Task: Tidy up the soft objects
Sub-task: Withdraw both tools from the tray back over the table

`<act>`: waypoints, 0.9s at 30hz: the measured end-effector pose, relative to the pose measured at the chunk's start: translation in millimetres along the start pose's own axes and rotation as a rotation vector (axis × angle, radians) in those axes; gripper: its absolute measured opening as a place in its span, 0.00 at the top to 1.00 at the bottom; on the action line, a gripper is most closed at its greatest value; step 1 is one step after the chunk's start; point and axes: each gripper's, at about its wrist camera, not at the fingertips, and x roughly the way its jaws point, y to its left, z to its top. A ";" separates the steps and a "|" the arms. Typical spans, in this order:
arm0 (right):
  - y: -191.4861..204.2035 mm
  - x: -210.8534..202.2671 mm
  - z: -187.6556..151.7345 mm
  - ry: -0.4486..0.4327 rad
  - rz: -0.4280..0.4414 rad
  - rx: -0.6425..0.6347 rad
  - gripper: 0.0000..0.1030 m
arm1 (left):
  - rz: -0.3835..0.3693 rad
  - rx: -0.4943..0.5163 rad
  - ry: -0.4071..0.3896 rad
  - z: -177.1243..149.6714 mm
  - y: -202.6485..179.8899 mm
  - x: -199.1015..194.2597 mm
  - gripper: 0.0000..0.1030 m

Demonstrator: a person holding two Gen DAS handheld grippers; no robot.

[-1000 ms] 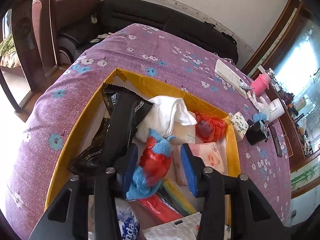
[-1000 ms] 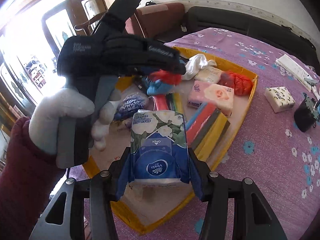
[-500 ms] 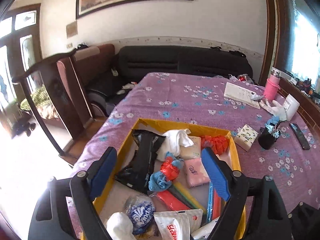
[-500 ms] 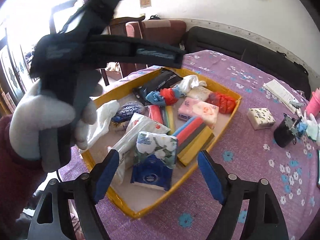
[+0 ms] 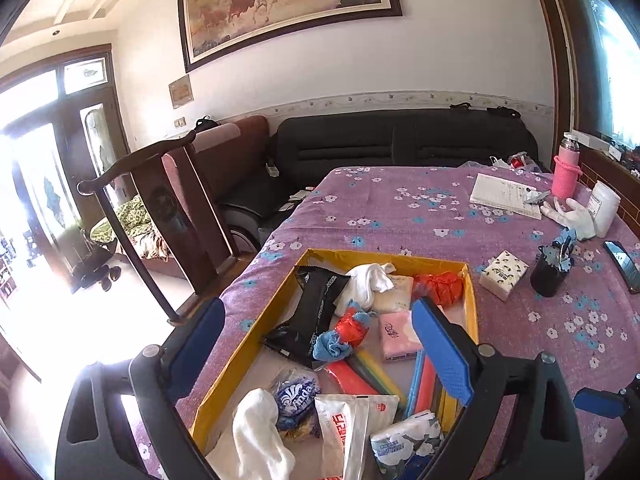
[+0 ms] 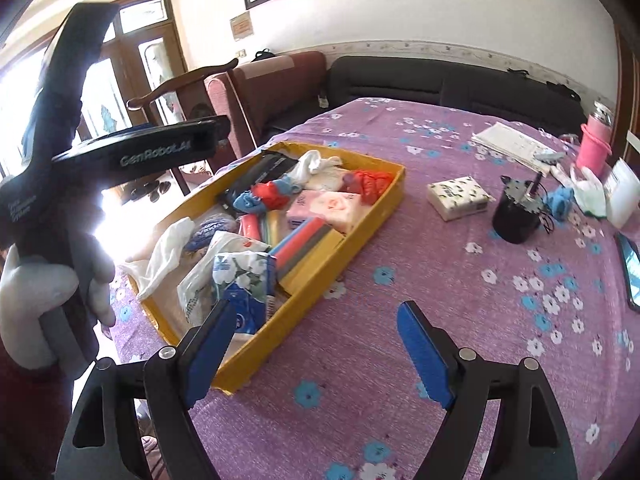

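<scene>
A yellow tray (image 5: 248, 332) (image 6: 384, 208) on the purple flowered tablecloth holds soft things: a blue-and-red knitted piece (image 5: 344, 334) (image 6: 260, 196), white cloths (image 5: 368, 280), a black packet (image 5: 316, 312), a pink tissue pack (image 5: 396, 334) (image 6: 328, 208), a red mesh bag (image 5: 438, 286), coloured sponges (image 6: 304, 248) and a blue-white tissue pack (image 5: 408, 444) (image 6: 244, 280). My left gripper (image 5: 316, 348) is open and empty above the tray's near end. My right gripper (image 6: 314, 354) is open and empty above the tablecloth by the tray's near right corner.
A loose tissue pack (image 6: 458, 196) (image 5: 504, 274) lies on the cloth right of the tray, beside a black cup (image 6: 518, 216). Further back are papers (image 6: 508, 146), a pink bottle (image 6: 596, 146), a white glove (image 5: 572, 216) and a phone (image 6: 632, 272). A wooden chair (image 5: 160, 216) and a sofa stand beyond the table.
My right gripper let go of the blue-white tissue pack in the tray, opened and drew back to the right. My left gripper opened, leaving the knitted piece in the tray, and lifted back.
</scene>
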 end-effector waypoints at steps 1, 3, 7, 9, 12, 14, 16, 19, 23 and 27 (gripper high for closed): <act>-3.3 -2.0 -0.8 -0.001 0.001 0.010 0.16 | 0.003 0.005 -0.001 -0.2 -2.4 -1.6 0.08; -8.6 -5.3 -2.3 -0.003 0.002 0.023 0.16 | 0.005 0.015 -0.002 -0.7 -8.1 -5.5 0.08; -18.1 -12.2 -4.3 -0.012 0.001 0.041 0.16 | -0.001 0.034 -0.001 -1.8 -18.8 -11.5 0.08; -21.9 -15.5 -4.8 -0.017 -0.001 0.048 0.16 | -0.001 0.043 -0.001 -1.7 -23.4 -13.8 0.07; -29.2 -19.4 -6.5 -0.024 -0.006 0.059 0.15 | -0.009 0.049 0.000 -0.9 -28.8 -16.8 0.07; -35.5 -20.6 -8.2 -0.024 -0.010 0.073 0.15 | -0.021 0.052 0.001 -0.9 -33.5 -19.0 0.07; -42.7 -21.3 -10.1 -0.023 -0.016 0.090 0.14 | -0.039 0.057 0.004 -2.2 -39.5 -20.6 0.07; -57.4 -21.5 -13.0 -0.017 -0.027 0.126 0.14 | -0.085 0.065 0.021 -6.0 -51.4 -22.3 0.07; -84.5 -28.2 -10.9 -0.025 -0.083 0.154 0.15 | -0.211 0.052 0.071 -15.9 -73.0 -26.6 0.07; -121.3 -40.3 10.8 -0.084 -0.204 0.133 0.14 | -0.323 0.029 0.127 -36.2 -96.2 -35.2 0.07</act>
